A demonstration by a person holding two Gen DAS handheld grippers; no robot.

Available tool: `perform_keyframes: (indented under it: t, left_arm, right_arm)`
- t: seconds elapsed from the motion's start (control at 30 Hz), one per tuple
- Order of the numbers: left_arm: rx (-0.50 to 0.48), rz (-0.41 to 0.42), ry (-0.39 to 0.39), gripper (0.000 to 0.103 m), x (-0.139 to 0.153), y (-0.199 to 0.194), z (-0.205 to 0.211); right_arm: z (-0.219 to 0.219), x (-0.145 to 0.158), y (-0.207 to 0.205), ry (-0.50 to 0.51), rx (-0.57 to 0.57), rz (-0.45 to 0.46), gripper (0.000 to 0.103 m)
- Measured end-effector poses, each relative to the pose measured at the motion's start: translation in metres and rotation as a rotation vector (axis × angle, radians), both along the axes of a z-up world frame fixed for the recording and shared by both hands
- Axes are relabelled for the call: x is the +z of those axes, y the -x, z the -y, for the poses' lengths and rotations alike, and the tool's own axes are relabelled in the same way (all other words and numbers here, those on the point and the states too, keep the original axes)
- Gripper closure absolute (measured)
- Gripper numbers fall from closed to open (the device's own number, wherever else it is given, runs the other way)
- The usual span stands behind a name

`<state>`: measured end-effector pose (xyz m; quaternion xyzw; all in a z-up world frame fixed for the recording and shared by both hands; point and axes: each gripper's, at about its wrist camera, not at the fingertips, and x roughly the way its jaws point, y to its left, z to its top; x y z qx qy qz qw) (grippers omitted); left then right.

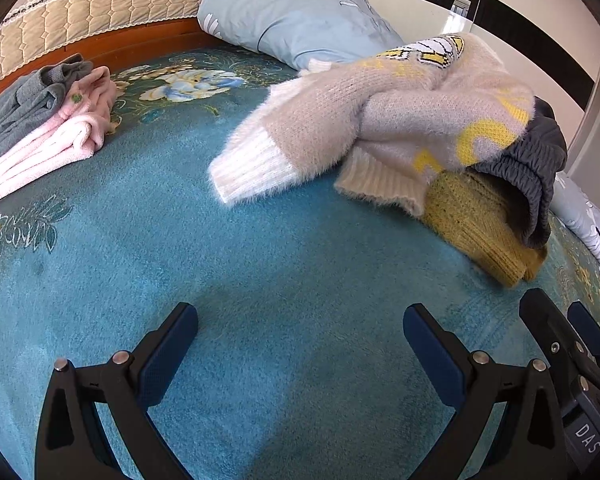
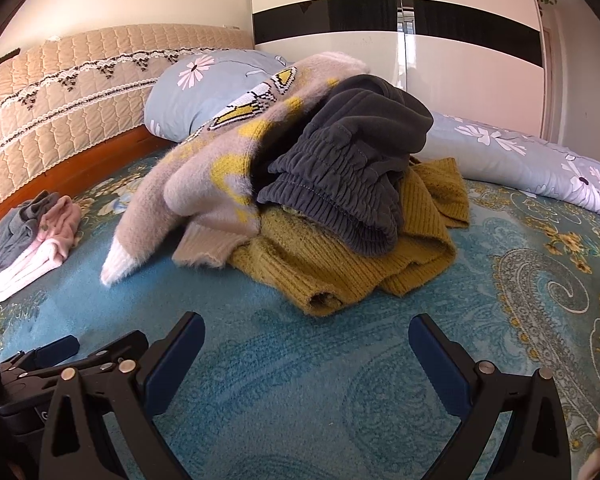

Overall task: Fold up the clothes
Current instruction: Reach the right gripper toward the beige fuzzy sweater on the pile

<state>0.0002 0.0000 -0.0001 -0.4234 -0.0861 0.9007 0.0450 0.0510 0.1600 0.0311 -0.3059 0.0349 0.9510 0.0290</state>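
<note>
Left claw (image 1: 300, 328): jaws spread wide, nothing betw. them; blue pads (image 1: 168, 354) face inward, over bare teal pile. Also seen at lower left edge of right wrist view, beside the right claw.
Right claw (image 2: 306, 338): jaws spread wide, holding nothing; over teal pile just short of the clothes heap. Its tip shows at right edge of left wrist view.
Surface: teal floral bedspread (image 1: 260, 280), plush, w/ paisley pattern (image 2: 540, 280) toward right side.
Clothes heap: unfolded, ahead of both claws, near centre-right of bed; three garments stacked, touching.
Mustard knit sweater (image 2: 340, 272): bottom of heap, crumpled, one rolled sleeve end nearest the right claw.
Dark grey pants (image 2: 340, 168): on top of mustard knit, elastic waistband facing camera.
Fuzzy beige sweater (image 1: 380, 120): draped over left side of heap, yellow lettering, white ribbed cuff (image 1: 252, 172) lying on bedspread, sleeve stretched left.
Second pile: pink garment (image 1: 52, 144) and grey garment (image 1: 24, 100), touching, at far left of bed, well apart from the heap; loosely bunched, fold state unclear.
Pillow (image 1: 300, 12): light blue w/ daisy print, behind heap, against headboard.
Duvet (image 2: 540, 160): same daisy print, along right side of bed.
Headboard (image 2: 60, 92): quilted beige cover, wood rail beneath.
Wardrobe (image 2: 380, 40): glossy cream doors, black band, behind bed.
</note>
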Motion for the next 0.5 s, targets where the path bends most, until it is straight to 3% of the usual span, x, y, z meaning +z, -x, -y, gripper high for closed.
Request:
perform_keyframes:
  t: [0.37,0.5]
  left_arm:
    - [-0.04,0.0,-0.006,0.001,-0.003,0.001,-0.005]
    - [-0.089,-0.01,-0.025,0.001,-0.001,0.002,-0.009]
  right_arm:
    - [-0.001,0.003,-0.005,-0.004,-0.027,-0.011,0.0]
    - [-0.004,0.013,-0.015,0.001,-0.045,-0.072,0.0]
